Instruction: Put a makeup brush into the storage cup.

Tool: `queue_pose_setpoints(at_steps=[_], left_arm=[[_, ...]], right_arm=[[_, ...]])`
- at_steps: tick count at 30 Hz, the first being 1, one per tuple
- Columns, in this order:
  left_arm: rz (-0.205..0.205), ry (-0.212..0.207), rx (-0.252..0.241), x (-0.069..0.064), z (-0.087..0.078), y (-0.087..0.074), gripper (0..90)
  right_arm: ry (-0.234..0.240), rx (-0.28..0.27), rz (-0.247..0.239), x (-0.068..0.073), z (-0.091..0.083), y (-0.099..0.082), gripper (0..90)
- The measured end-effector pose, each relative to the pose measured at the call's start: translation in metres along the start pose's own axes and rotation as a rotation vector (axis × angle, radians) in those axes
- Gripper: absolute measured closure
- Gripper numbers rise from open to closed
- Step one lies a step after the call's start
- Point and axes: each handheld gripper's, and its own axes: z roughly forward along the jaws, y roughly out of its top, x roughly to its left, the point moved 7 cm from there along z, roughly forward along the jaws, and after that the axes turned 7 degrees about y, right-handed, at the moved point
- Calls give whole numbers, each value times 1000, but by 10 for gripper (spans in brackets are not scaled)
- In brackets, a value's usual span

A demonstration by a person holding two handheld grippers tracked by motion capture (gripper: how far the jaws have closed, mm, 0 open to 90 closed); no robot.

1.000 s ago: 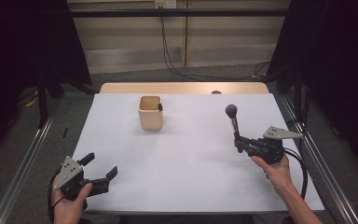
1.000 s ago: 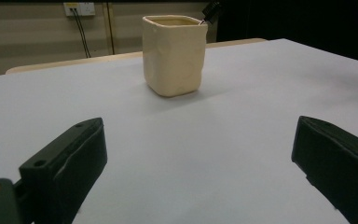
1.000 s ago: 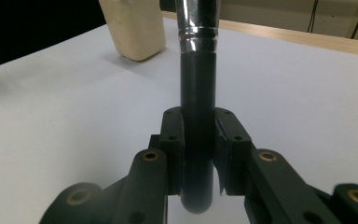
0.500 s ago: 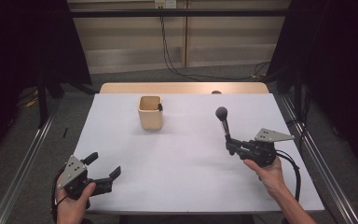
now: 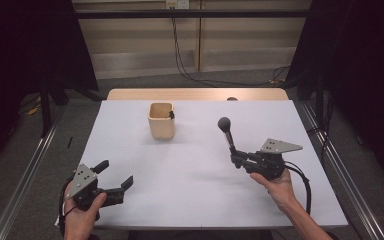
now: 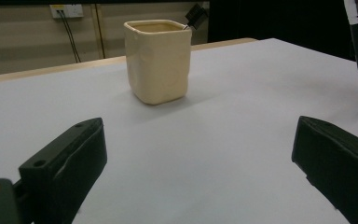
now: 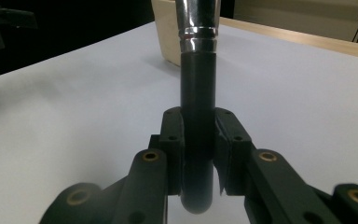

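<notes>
We pinch the brush (image 5: 227, 134) in the right gripper (image 5: 236, 160); left fingers (image 6: 65, 163) spread. Misaligned insertion may tip the cup (image 5: 161, 120).

The cup (image 5: 161, 121) stands on the table (image 5: 190, 195), left of the brush (image 5: 227, 132).

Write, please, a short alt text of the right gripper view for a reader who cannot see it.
The right gripper is shut on the black handle of a brush, whose silver collar rises out of the top of the picture. Behind it a cream cup stands on the white table.
</notes>
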Motion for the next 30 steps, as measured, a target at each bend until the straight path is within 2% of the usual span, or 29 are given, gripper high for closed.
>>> queue_pose_setpoints(at_steps=[3, 14, 30], left_arm=[[-5, -1, 5, 0, 2, 1, 31], [47, -45, 2, -18, 19, 15, 33], [78, -150, -17, -59, 54, 38, 33]], right_arm=[[16, -1, -9, 6, 5, 3, 755], [51, -7, -30, 17, 26, 14, 756], [80, -12, -56, 26, 42, 23, 756]])
